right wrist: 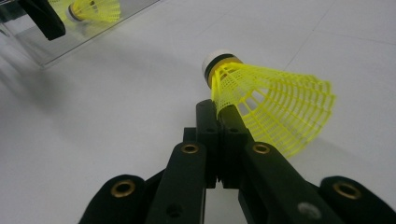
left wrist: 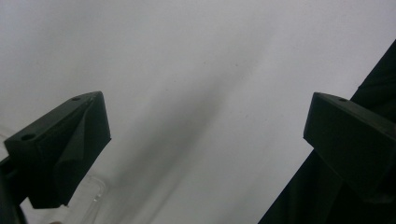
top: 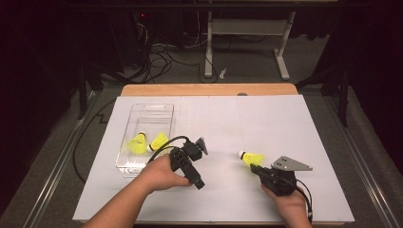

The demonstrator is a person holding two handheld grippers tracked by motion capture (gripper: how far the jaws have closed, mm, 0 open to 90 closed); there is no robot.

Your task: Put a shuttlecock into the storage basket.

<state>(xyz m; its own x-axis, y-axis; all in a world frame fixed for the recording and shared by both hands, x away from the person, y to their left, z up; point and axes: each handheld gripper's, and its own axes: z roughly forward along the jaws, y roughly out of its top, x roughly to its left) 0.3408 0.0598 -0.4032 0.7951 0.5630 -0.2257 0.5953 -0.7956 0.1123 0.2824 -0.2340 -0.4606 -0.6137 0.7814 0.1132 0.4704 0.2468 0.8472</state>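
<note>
In the high view, a clear tray (top: 124, 164) sits at the left of the white bench (top: 266, 118), with two yellow shuttlecocks (top: 147, 142) lying side by side in its near half. Just right of the tray, at the lower centre of the frame, the left hand-held gripper (top: 202, 145) lies tilted in the person's left hand (top: 161, 174), its tip pointing toward the upper right. In the left gripper view its two black jaws stand wide apart, released, with bare white bench between them and a corner of the tray at the lower left edge.

Further right in the high view, a third shuttlecock (top: 251, 158) lies on its side on the bench, white cork toward the left, well apart from the tray. The right hand-held gripper (top: 255, 167) comes up from the lower right, held by the right hand (top: 290, 205), and its tip meets the shuttlecock's skirt. In the right gripper view the jaws are clenched together at frame centre, pinching the near edge of the yellow skirt (right wrist: 271, 107); the cork (right wrist: 219, 63) points away toward the upper left, and the skirt fans out to the right of the jaws.
</note>
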